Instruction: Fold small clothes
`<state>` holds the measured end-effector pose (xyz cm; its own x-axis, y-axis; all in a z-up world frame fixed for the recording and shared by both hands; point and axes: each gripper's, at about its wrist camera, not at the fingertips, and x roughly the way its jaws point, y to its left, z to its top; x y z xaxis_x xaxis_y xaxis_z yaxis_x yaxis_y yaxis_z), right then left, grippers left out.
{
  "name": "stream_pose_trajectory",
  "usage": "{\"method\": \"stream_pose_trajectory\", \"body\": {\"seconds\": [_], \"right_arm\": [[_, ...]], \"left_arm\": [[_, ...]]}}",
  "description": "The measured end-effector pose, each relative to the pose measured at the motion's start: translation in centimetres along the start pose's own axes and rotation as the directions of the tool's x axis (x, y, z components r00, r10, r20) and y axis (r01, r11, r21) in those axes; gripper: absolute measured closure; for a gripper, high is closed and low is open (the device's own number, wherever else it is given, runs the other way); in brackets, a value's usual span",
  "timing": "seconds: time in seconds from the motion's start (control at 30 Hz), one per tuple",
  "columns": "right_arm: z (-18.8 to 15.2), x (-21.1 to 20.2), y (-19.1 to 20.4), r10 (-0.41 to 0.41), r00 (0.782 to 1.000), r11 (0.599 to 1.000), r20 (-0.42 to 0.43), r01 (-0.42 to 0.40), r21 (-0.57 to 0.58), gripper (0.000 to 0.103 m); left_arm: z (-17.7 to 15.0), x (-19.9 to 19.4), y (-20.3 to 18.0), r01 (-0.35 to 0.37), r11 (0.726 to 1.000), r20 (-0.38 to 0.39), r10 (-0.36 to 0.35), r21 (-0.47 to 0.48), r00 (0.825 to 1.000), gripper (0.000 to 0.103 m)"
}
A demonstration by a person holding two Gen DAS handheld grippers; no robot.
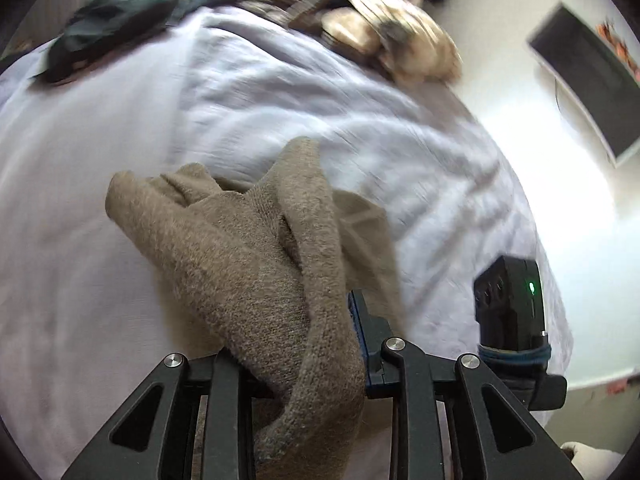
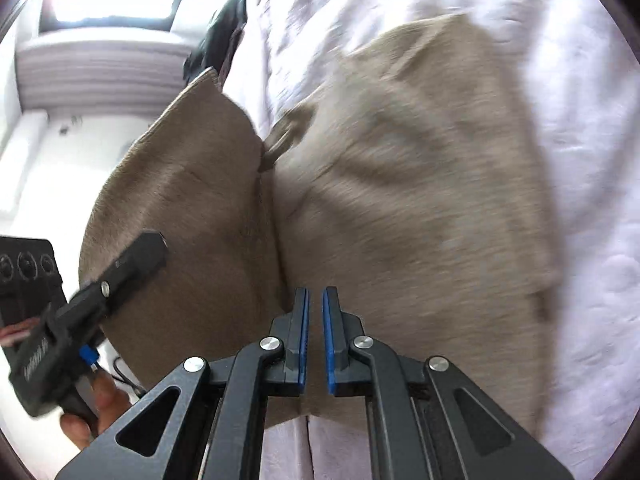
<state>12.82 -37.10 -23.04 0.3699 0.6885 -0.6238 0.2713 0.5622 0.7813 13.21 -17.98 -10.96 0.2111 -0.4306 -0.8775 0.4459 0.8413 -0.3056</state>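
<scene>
A tan knit garment (image 1: 256,240) hangs bunched from my left gripper (image 1: 320,320), which is shut on it above the pale lilac bed sheet (image 1: 120,160). In the right wrist view the same tan garment (image 2: 400,184) spreads wide over the sheet, part of it lifted at the left. My right gripper (image 2: 315,300) hovers just above the cloth with its blue pads a narrow gap apart and nothing between them. The left gripper's body (image 2: 80,312) shows at the left edge, held by a hand.
A dark green garment (image 1: 120,20) and a heap of beige and brown clothes (image 1: 380,28) lie at the far side of the bed. A dark screen (image 1: 588,80) hangs on the white wall to the right. The sheet (image 2: 580,240) is wrinkled.
</scene>
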Motion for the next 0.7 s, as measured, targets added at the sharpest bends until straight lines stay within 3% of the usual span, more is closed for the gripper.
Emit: {"method": "stream_pose_trajectory", "body": {"seconds": [0.17,0.27,0.33,0.37,0.47,0.53,0.6,0.63,0.67,0.7], "right_arm": [[0.0,0.2,-4.4,0.068,0.998,0.989,-0.015,-0.065,0.134,0.091],[-0.3,-0.2,-5.8,0.114,0.993,0.979,-0.006,-0.111,0.169,0.091],[-0.2,-0.3,-6.4,0.13,0.992,0.974,0.002,-0.128,0.186,0.091],[-0.3,-0.6,-6.9,0.144,0.99,0.969,0.006,-0.142,0.2,0.091],[-0.7,-2.1,-8.5,0.182,0.982,0.951,0.045,-0.188,0.246,0.091],[-0.8,-2.9,-9.4,0.228,0.969,0.927,0.092,-0.245,0.285,0.091],[-0.9,-3.9,-10.8,0.29,0.943,0.881,0.161,-0.329,0.341,0.076],[-1.1,-4.4,-11.3,0.322,0.928,0.857,0.189,-0.37,0.358,0.057],[-1.1,-4.2,-11.8,0.362,0.906,0.827,0.219,-0.421,0.373,0.049],[-1.2,-4.4,-12.0,0.381,0.896,0.813,0.229,-0.443,0.377,0.049]], "left_arm": [[-1.1,5.0,-4.2,-0.107,0.988,-0.096,0.118,0.112,0.988,0.069],[-1.6,4.2,-5.2,-0.062,0.99,-0.082,0.072,0.126,0.994,0.069],[-1.8,3.0,-6.0,-0.037,0.986,-0.047,0.045,0.164,0.998,0.042],[-1.9,2.0,-6.6,-0.052,0.98,-0.002,0.053,0.192,0.999,0.021],[-1.6,-0.3,-7.2,-0.082,0.973,0.081,0.066,0.215,0.995,0.02],[-1.2,-1.3,-5.9,-0.1,0.982,0.101,0.084,0.162,0.991,0.02],[-1.0,-2.1,-3.2,-0.131,0.989,0.116,0.122,0.07,0.986,0.02],[-1.0,-2.2,-1.8,-0.149,0.989,0.117,0.145,0.027,0.983,0.02],[-1.1,-2.4,-0.4,-0.163,0.987,0.113,0.164,-0.015,0.98,0.02],[-1.2,-2.4,0.9,-0.175,0.983,0.104,0.179,-0.053,0.978,0.02]]}}
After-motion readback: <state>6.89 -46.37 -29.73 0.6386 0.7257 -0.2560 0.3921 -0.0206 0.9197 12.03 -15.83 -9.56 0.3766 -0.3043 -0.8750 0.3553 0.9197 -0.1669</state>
